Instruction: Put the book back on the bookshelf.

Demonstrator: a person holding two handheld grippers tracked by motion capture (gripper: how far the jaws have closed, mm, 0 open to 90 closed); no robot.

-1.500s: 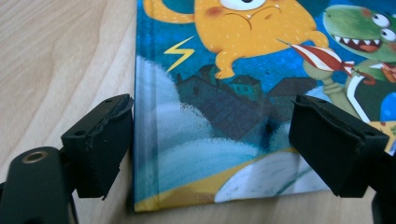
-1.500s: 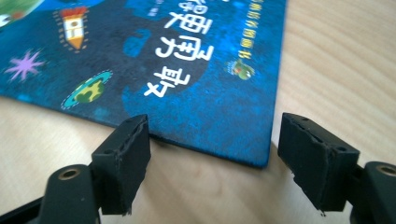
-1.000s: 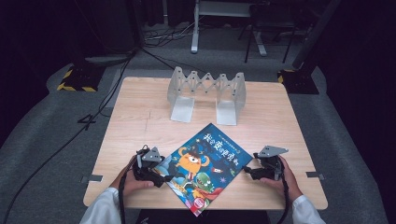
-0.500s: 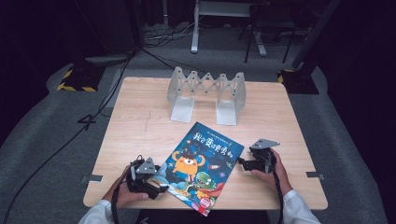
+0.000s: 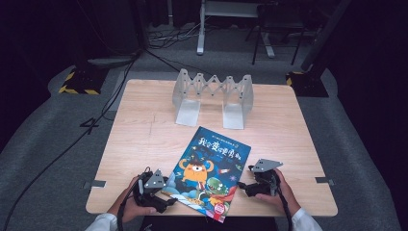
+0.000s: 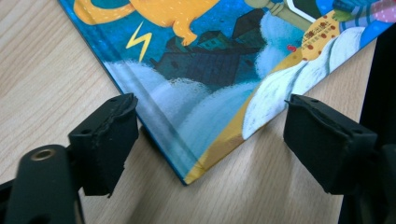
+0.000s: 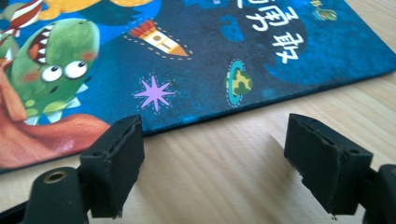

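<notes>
Wooden table [image 5: 144, 130], pale, fine grain, in a dark room with grey carpet and cables.

Item 1: book [image 5: 209, 171]. Flat on the near half of the table, cover up, glossy hardback with blue cartoon artwork. Long axis runs diagonally from near-right to far-left; one corner points at the person's edge.

Item 2: left gripper [image 5: 166, 201]. At the book's near-left edge; in the left gripper view the near corner [image 6: 187, 179] sits between the jaws. Jaws spread, pads off the cover, having just been closing a little with the corner between them.

Item 3: right gripper [image 5: 243, 186]. Just beside the book's right long edge [image 7: 261, 100], pointing toward it. Jaws spread with bare wood between them, having just been opening. Pads are black, ribbed rubber.

Item 4: rack [image 5: 211, 98]. Grey metal, accordion-linked, upright plates, at the far side, well apart from the book.

Judgement: the left gripper is nearer a grip; the right must slide inward to meet the edge.
</notes>
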